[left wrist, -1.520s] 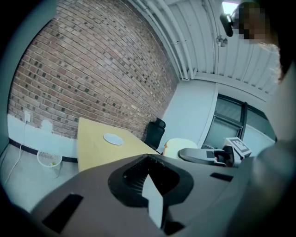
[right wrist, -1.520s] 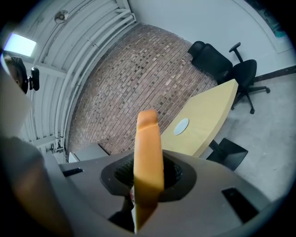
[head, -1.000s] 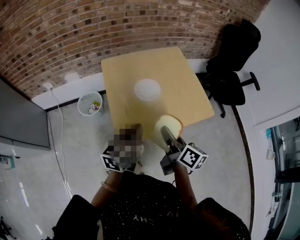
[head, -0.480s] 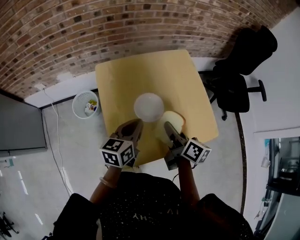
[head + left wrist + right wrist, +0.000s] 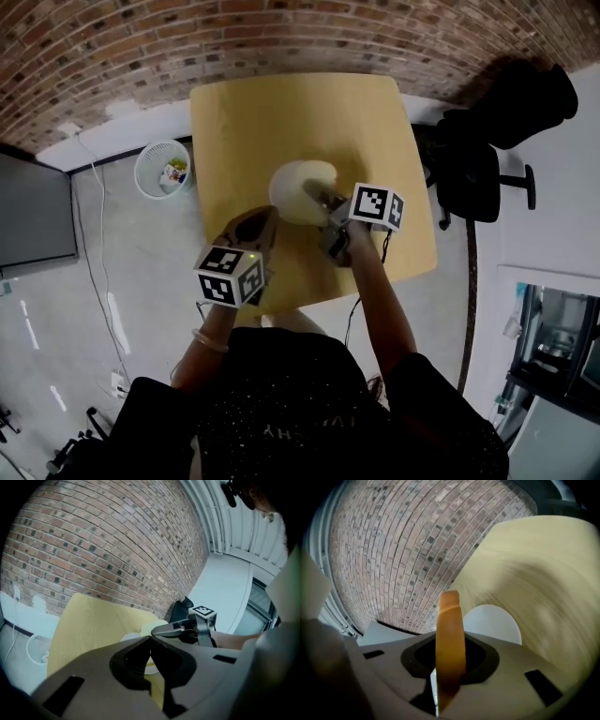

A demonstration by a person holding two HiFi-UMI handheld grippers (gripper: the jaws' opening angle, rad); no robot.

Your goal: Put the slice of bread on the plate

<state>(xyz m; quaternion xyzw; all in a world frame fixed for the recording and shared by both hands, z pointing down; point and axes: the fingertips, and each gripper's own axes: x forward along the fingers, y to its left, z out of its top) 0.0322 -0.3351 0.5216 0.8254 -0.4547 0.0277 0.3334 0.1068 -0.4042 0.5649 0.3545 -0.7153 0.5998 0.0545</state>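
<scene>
A white plate [image 5: 284,192] lies in the middle of the yellow wooden table [image 5: 281,112]. My right gripper [image 5: 316,194] is shut on the slice of bread [image 5: 309,174], a pale slice with a tan crust, and holds it over the plate's right side. In the right gripper view the slice of bread [image 5: 450,634] stands edge-on between the jaws, with the plate [image 5: 494,623] just beyond. My left gripper [image 5: 262,218] hovers over the table's near part, left of the plate, its jaw tips together on nothing. From the left gripper view I see the right gripper [image 5: 168,629] and the bread [image 5: 157,626].
A brick wall runs behind the table. A white wastebasket [image 5: 164,169] stands on the floor to the table's left, next to a dark panel [image 5: 33,211]. A black office chair [image 5: 492,141] stands close to the table's right edge.
Both grippers have moved forward over the table. The right one has carried the bread from the table's near edge to above the plate. The left one has come in beside the plate.
</scene>
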